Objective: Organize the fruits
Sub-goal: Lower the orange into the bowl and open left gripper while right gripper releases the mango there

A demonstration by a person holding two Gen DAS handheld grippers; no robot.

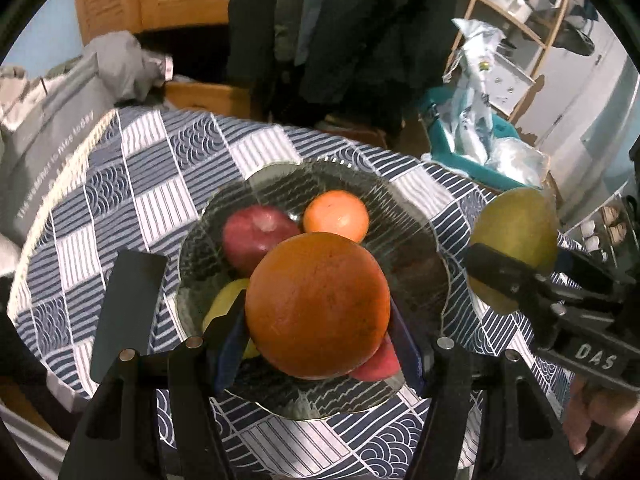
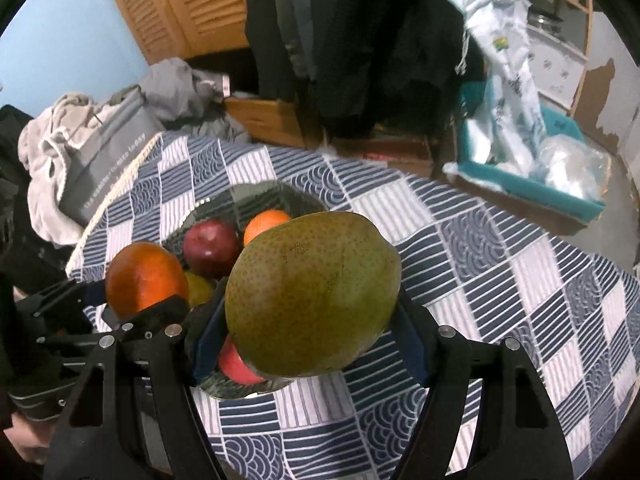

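My left gripper (image 1: pixel 318 322) is shut on a large orange (image 1: pixel 318 306) and holds it above a dark glass bowl (image 1: pixel 400 216). In the bowl lie a red apple (image 1: pixel 256 236), a small orange (image 1: pixel 336 216), a yellow-green fruit (image 1: pixel 224 304) and a red fruit (image 1: pixel 378 364) partly hidden under the held orange. My right gripper (image 2: pixel 310 330) is shut on a green mango (image 2: pixel 312 294), just right of the bowl (image 2: pixel 256 196). In the left wrist view the mango (image 1: pixel 516 236) shows at the right, in the right gripper (image 1: pixel 504 276). The right wrist view shows the large orange (image 2: pixel 146 280) in the left gripper (image 2: pixel 144 316).
The bowl stands on a round table with a blue and white patterned cloth (image 2: pixel 500 280). Behind it are a grey bag and clothes (image 2: pixel 108 148), hanging dark coats (image 2: pixel 360 40), a wooden louvred door (image 2: pixel 192 4) and a teal bin with plastic bags (image 2: pixel 532 172) on the floor.
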